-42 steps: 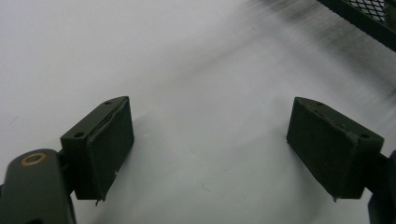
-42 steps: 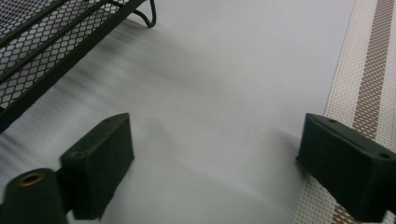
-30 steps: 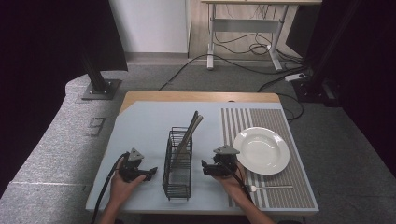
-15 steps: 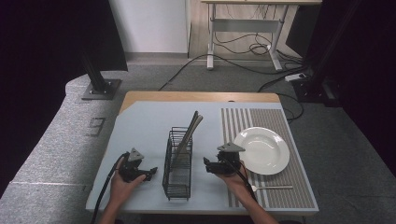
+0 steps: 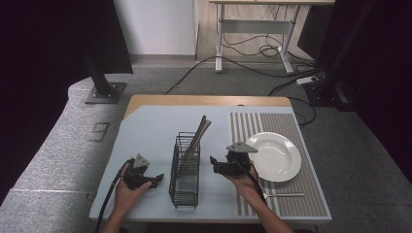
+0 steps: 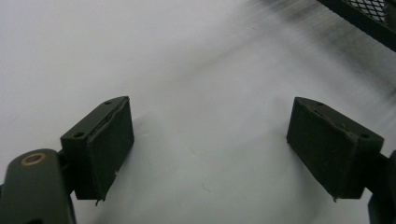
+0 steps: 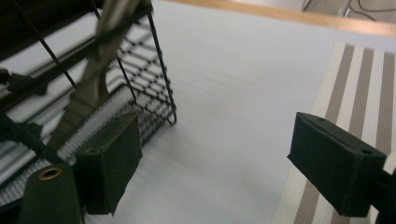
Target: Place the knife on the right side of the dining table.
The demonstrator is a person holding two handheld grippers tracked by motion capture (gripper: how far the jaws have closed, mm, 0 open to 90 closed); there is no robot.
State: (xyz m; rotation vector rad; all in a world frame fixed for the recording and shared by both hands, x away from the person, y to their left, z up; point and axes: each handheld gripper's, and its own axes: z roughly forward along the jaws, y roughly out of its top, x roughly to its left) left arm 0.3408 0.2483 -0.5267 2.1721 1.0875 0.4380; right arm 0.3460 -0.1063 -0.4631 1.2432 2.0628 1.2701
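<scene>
While the black wire basket [image 5: 185,170] stands upright near the middle of the bench [image 5: 150,131], with two long flat utensils [image 5: 197,138] leaning out of its far end, both grippers flank it and hold nothing. To the basket's right, the right gripper [image 5: 219,166] hovers just beside the wire wall with its jaws spread wide; its own view shows the basket's mesh corner [image 7: 154,100] and a pale utensil handle [image 7: 100,60] close ahead of the left jaw. Compared with a second ago, this gripper has edged slightly away from the basket and toward the white plate [image 5: 272,156], which sits farther to the basket's right on the striped mat [image 5: 291,194]; I judge that as lining up for a reach, though whether at the utensils or at the plate side cannot be told. To the basket's left, the left gripper [image 5: 154,180] is unchanged in place, released and low over bare bench, with a basket edge [image 6: 359,21] in the top corner of its view. A thin stick-like utensil [image 5: 284,195] lies on the mat, nearer the person than the plate. Nothing has been grasped, so the work looks barely begun.
</scene>
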